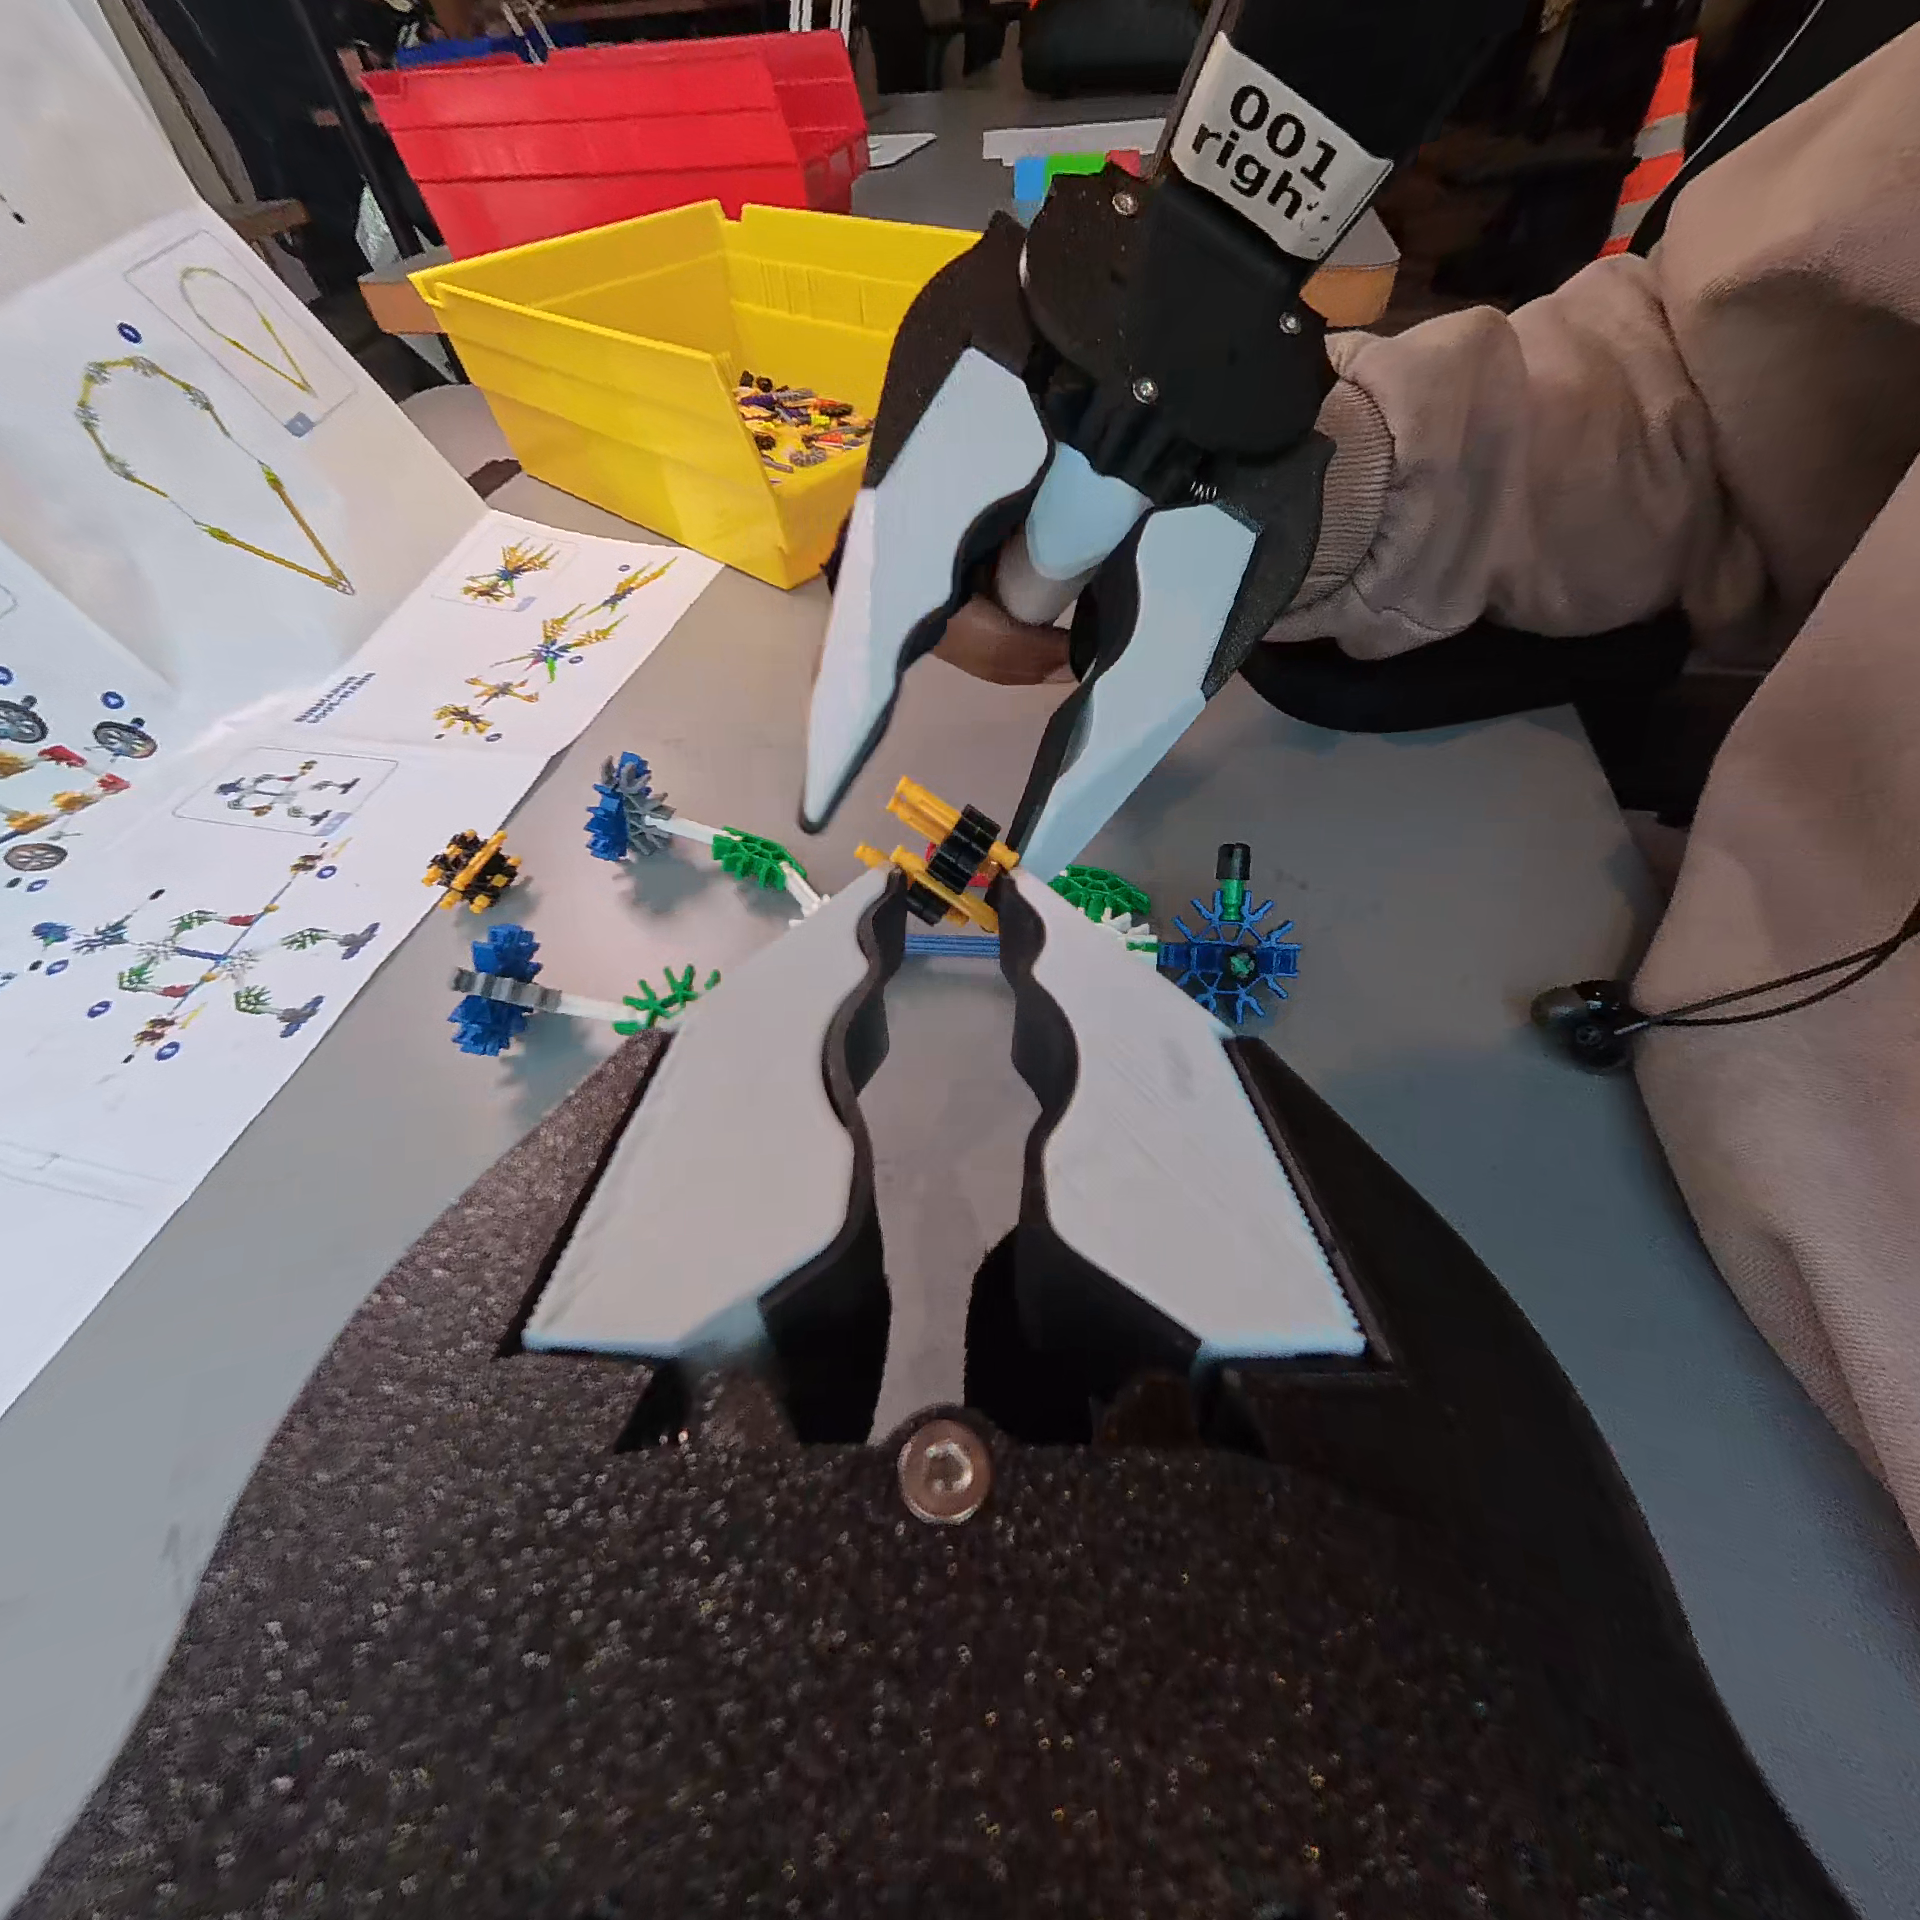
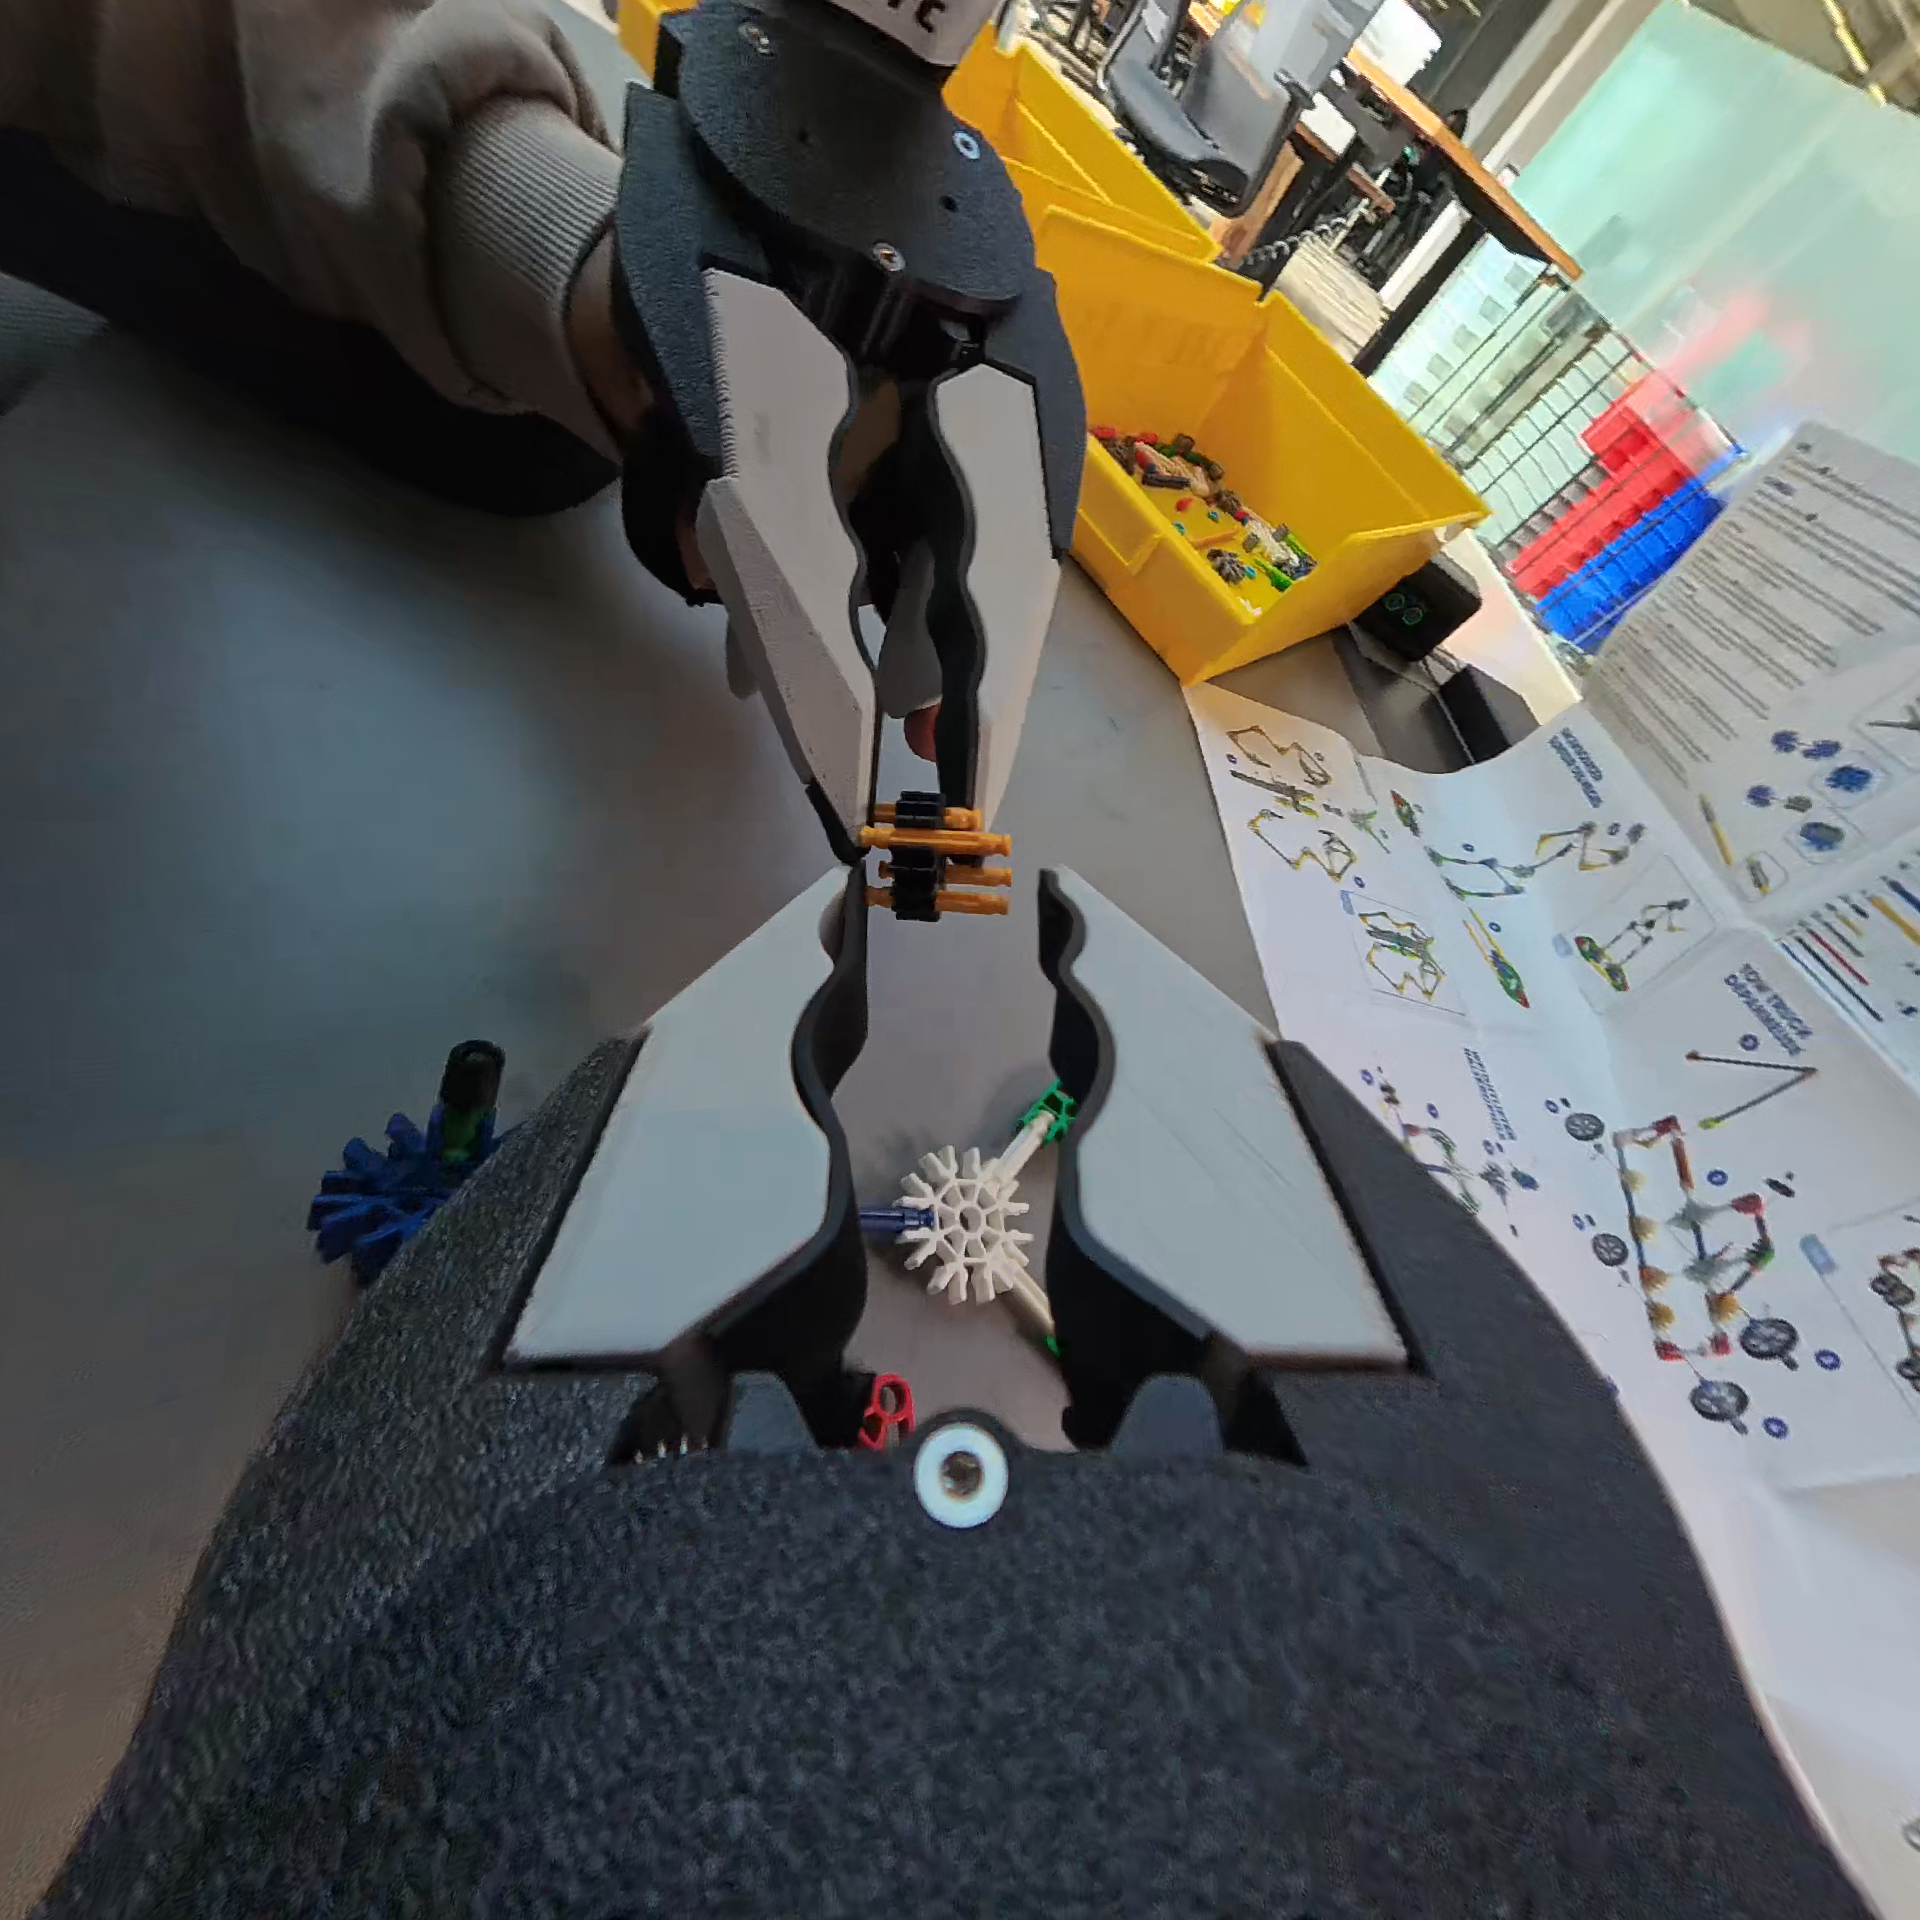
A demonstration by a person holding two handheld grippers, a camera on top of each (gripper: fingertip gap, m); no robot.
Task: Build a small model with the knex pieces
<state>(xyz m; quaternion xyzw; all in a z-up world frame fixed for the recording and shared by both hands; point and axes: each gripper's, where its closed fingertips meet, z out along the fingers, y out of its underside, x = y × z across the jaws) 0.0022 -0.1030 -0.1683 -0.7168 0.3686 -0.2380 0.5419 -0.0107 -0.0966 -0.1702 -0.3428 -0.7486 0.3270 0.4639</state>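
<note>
Closest to you in the left wrist view, your left gripper (image 1: 948,883) is nearly closed. Its tips pinch a small yellow-and-black gear piece (image 1: 951,852), which sits just above centre frame, lifted off the grey table (image 1: 1455,1195). In the right wrist view the same piece (image 2: 935,862) hangs from those tips, with yellow rods running through a black toothed wheel.

Your right gripper (image 2: 948,883) stands wide apart and holds nothing. Its left fingertip (image 2: 847,894) is against the end of the rods, or just beside it; I cannot tell which. The other fingertip is clear of the piece. Through the gap between these fingers, lower in the frame, a white snowflake connector (image 2: 966,1236) lies on the table with white rods leading off to a green connector (image 2: 1049,1117). A red clip (image 2: 885,1408) lies beside the gripper's base.

A blue spoked connector (image 1: 1236,961) carrying a black-capped peg lies just right of centre in the left view. At centre left are two blue-and-grey wheel arms (image 1: 623,805), each joined by a white rod to a green connector. A second small yellow-and-black bundle (image 1: 473,868) lies at the edge of the printed instruction sheet (image 1: 208,935), which fills the left side.

Farther back, at upper centre, a yellow bin (image 1: 623,395) holds mixed small parts, and red bins (image 1: 623,135) stand behind it. A beige sleeve (image 1: 1558,468) fills the upper right.
</note>
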